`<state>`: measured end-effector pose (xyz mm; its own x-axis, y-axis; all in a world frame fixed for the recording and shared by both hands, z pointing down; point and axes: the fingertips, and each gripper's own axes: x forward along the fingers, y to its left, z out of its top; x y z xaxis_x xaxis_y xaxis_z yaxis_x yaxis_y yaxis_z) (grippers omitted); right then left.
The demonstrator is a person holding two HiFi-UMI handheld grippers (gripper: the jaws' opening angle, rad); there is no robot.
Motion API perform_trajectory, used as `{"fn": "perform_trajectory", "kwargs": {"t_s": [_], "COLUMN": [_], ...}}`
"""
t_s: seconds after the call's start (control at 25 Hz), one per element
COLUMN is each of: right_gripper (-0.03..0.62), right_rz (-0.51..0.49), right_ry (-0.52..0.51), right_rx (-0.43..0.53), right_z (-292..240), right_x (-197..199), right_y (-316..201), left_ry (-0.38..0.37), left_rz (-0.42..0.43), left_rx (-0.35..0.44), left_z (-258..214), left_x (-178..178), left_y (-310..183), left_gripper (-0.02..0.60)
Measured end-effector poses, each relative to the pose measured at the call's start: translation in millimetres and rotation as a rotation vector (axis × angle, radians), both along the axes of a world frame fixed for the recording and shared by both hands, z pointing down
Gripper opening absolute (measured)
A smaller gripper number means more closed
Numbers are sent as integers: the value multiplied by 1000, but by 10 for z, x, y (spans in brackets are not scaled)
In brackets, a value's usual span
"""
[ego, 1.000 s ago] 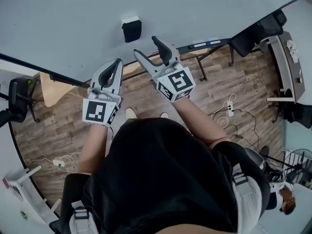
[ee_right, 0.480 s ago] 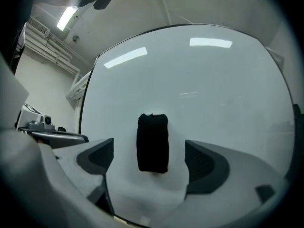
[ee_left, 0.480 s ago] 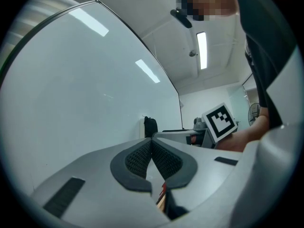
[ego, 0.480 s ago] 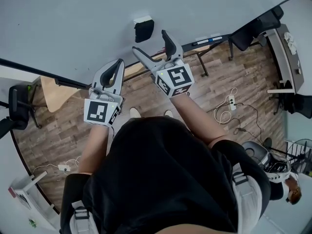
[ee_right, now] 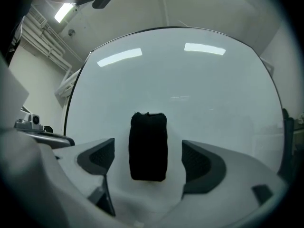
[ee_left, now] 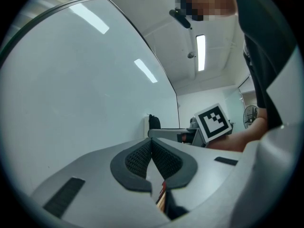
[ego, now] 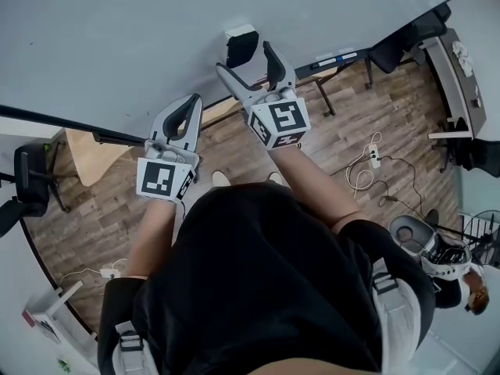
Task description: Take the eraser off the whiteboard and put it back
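Observation:
A black eraser [ego: 241, 47] with a pale top clings to the whiteboard [ego: 117, 30]. My right gripper [ego: 246, 61] points at it with its jaws wide; they have just been opening. In the right gripper view the eraser [ee_right: 148, 146] stands upright in the gap of the right gripper [ee_right: 148, 167], and neither pad touches it. My left gripper [ego: 188, 106] hangs further left, away from the eraser, shut on nothing. In the left gripper view the left gripper [ee_left: 152, 158] has its pads together, and the eraser [ee_left: 153, 122] shows small beyond them.
A marker ledge [ego: 336, 57] runs along the board's lower edge at the right. Below are a wooden floor with cables [ego: 367, 170], chairs [ego: 31, 182] and tables [ego: 453, 76]. Another person [ego: 441, 260] is at the lower right.
My right gripper has moved toward the eraser, which now sits in line with its jaws, and the jaws stand wider. The left gripper has drifted a little and stays shut.

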<state>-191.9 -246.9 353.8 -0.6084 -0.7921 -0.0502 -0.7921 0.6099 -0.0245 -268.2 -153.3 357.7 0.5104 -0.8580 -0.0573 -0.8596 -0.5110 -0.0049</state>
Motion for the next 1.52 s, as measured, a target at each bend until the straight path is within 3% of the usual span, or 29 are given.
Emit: {"fn": "perform_trajectory", "kwargs": {"t_s": [0.48,0.6,0.76,1.52], "right_gripper": [400,353,235,224], "right_rz": [52,60,62,0], "right_ry": [5,11,18,7], "right_rx": [-17,-15,-3,-25], "right_z": [65,74,55,86], "right_x": [-54,-46,-38,109], "right_y": [-118,-117,-89,86], "left_ry": [4,5,5,0], "left_rz": [38,45,52,13], "left_rx": [-18,-19,-20,-25], "left_z": [52,61,59,91], "left_x": [-72,-69,-62,67], "left_y": [-93,-105,-109,23], "left_gripper": [-5,-5,-5,-5]}}
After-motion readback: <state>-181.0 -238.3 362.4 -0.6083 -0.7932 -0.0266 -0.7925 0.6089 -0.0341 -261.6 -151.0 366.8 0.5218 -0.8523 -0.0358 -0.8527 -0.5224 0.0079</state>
